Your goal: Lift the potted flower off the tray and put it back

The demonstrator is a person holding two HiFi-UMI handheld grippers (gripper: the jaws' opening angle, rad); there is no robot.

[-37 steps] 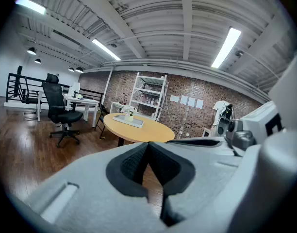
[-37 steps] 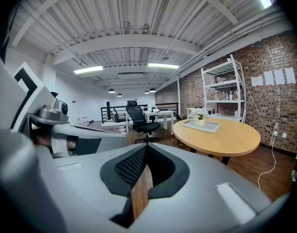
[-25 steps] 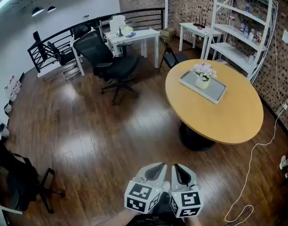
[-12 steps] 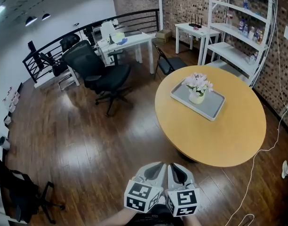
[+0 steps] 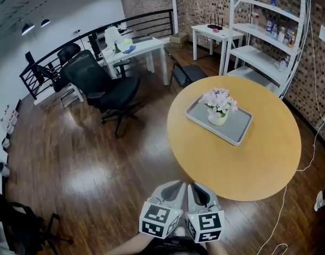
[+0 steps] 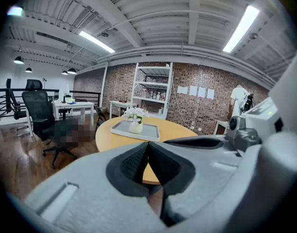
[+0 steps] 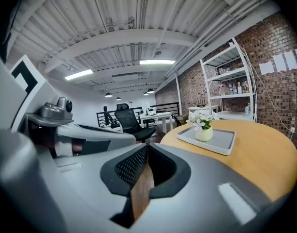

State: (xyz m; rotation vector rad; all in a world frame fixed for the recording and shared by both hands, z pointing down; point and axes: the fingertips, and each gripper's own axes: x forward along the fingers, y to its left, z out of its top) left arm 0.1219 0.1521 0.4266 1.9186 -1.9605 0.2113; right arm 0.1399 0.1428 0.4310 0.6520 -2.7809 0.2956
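Note:
A potted flower (image 5: 218, 108), white blooms in a pale pot, stands upright on a grey tray (image 5: 238, 132) on the round yellow table (image 5: 247, 163). Both grippers are held side by side low in the head view, well short of the table's near edge. My left gripper (image 5: 176, 188) is shut with nothing in it, its tips touching (image 6: 148, 143). My right gripper (image 5: 198, 188) is shut and empty too (image 7: 147, 147). The left gripper view shows the flower (image 6: 135, 115) and tray (image 6: 144, 132) ahead. In the right gripper view the flower (image 7: 203, 120) and tray (image 7: 220, 143) lie ahead to the right.
A black office chair (image 5: 107, 86) and a white desk (image 5: 138, 47) stand to the left of the table. A folding chair (image 5: 186, 73) sits behind it. White shelving (image 5: 268, 31) lines the brick wall. A white cable (image 5: 306, 166) trails on the wooden floor at the right.
Both grippers, still shut and side by side, have moved forward toward the table. The table, tray and flower now appear nearer and further left in the head view.

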